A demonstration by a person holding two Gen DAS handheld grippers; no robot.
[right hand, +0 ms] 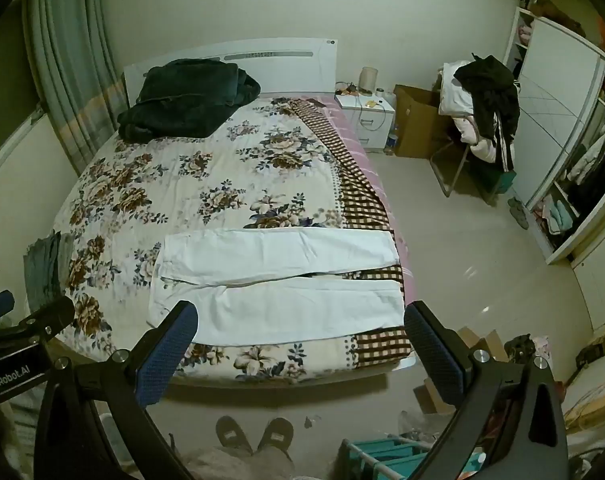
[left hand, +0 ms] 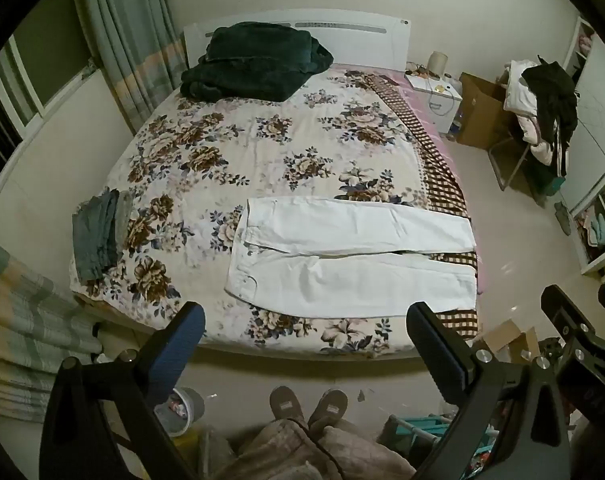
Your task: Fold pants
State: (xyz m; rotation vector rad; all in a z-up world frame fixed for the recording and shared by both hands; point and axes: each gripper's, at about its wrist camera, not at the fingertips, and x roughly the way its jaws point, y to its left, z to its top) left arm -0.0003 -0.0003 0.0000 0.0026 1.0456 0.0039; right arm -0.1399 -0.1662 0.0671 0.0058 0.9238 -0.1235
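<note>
White pants (left hand: pixel 350 252) lie flat and unfolded across the near end of the bed, waist to the left, both legs running right to the bed's edge; the right wrist view shows the pants (right hand: pixel 278 284) the same way. My left gripper (left hand: pixel 304 322) hangs open in the air above the bed's foot, nothing between its fingers. My right gripper (right hand: pixel 300 318) is open too, held high over the near leg, empty. In the left wrist view the right gripper (left hand: pixel 578 300) shows at the right edge.
The bed (left hand: pixel 262 152) has a floral cover. A dark green blanket (left hand: pixel 254 62) is heaped at the headboard. Folded grey clothes (left hand: pixel 98 236) lie at the near left corner. A person's slippered feet (left hand: pixel 306 404) stand at the bed's foot. A clothes-laden chair (right hand: pixel 482 120), cardboard box and nightstand stand at right.
</note>
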